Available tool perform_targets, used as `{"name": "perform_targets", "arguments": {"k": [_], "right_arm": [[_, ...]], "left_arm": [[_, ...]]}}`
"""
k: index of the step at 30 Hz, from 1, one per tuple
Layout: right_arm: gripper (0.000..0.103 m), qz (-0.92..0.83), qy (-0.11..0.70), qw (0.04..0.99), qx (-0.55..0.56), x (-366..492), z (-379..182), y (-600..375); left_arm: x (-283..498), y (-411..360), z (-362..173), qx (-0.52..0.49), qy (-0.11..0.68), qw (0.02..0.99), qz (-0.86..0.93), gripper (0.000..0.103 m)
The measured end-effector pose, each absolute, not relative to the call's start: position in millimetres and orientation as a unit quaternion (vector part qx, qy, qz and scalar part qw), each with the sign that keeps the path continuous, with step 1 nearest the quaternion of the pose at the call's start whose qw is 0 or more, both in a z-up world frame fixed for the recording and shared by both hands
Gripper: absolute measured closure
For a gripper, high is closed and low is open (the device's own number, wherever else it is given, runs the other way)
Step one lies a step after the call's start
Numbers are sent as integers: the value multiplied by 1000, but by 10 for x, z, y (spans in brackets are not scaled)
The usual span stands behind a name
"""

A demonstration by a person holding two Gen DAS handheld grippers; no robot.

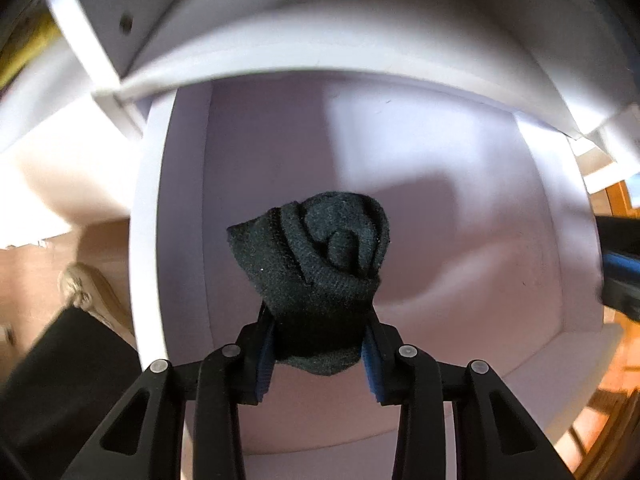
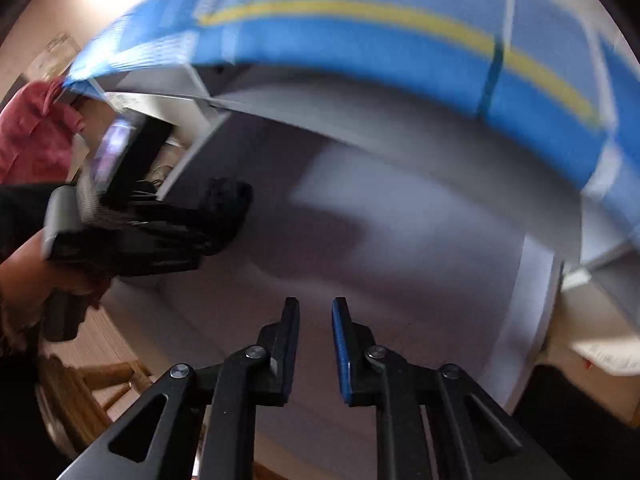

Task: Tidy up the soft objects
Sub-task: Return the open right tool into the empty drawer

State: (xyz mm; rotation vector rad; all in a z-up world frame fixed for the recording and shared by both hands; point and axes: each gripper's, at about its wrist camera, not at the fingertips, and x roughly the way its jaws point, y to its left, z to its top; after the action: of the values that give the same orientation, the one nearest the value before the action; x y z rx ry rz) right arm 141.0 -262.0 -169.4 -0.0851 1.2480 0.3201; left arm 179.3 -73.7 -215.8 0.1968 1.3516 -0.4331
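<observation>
A dark rolled-up sock (image 1: 320, 256) hangs between the blue pads of my left gripper (image 1: 318, 316), which is shut on its lower part. Below it lies the pale floor of a white open compartment (image 1: 460, 240). In the right wrist view the left gripper (image 2: 216, 216) appears at the left, held by a hand (image 2: 24, 280), with the sock (image 2: 228, 196) at its tip. My right gripper (image 2: 316, 304) points down over the same white compartment (image 2: 400, 240); its jaws stand a narrow gap apart with nothing between them.
A blue bag with a yellow stripe (image 2: 360, 40) lies blurred along the compartment's far edge. A red cloth (image 2: 32, 136) sits at the left. A shoe (image 1: 84, 288) is on the wooden floor; a wooden chair (image 2: 100, 380) stands at lower left.
</observation>
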Motion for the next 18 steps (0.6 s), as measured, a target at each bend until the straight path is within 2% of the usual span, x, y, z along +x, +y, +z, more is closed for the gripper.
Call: {"name": "perform_targets", "arguments": {"k": [7, 11, 18], "right_arm": [[87, 113, 624, 773, 0, 1539, -2070, -2797], [87, 107, 659, 744, 40, 1539, -2288, -2917], [86, 96, 688, 717, 68, 1551, -2493, -2979]], "left_arm": [[1624, -790, -1811, 151, 584, 758, -248, 66], [1449, -864, -1517, 214, 539, 760, -294, 66], [1125, -806, -972, 225, 488, 763, -359, 66]]}}
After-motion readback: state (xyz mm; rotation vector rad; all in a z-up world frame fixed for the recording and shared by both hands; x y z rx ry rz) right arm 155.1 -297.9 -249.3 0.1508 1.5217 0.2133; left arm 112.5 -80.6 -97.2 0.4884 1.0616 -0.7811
